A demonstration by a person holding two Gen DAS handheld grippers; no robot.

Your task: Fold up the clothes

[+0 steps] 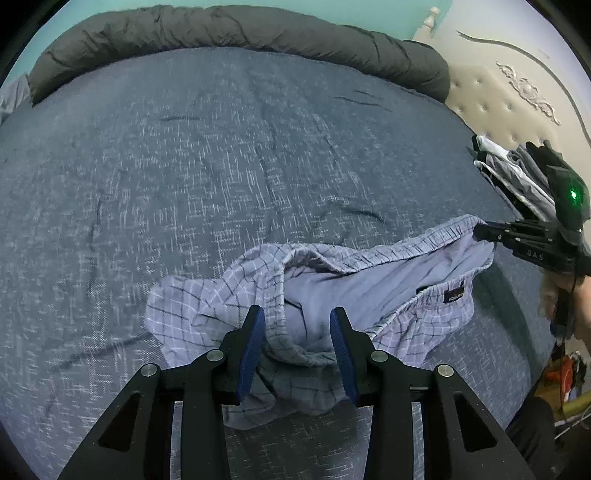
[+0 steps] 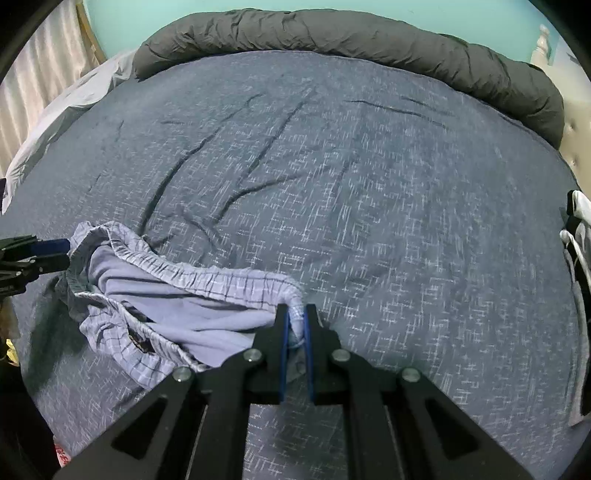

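Left wrist view: shorts (image 1: pixel 332 295) lie on bedspread (image 1: pixel 221 184) at 6 o'clock. Rolled duvet (image 1: pixel 240 33) spans the far edge, 11 to 1 o'clock. Clothes stack (image 1: pixel 517 173) sits at 3 o'clock, headboard (image 1: pixel 491 96) behind it at 2 o'clock.

**A Blue Bed in a Green Room**

A big bed (image 1: pixel 221 166) fills the room. Its cover is dark blue with little white lines, and it has some wrinkles. A long, rolled grey blanket (image 1: pixel 236 33) lies along the far edge. The wall (image 2: pixel 406 11) behind is light green. A cream padded headboard (image 1: pixel 491 96) with curly carving stands at one side. Pale curtains (image 2: pixel 33 81) hang at the other.
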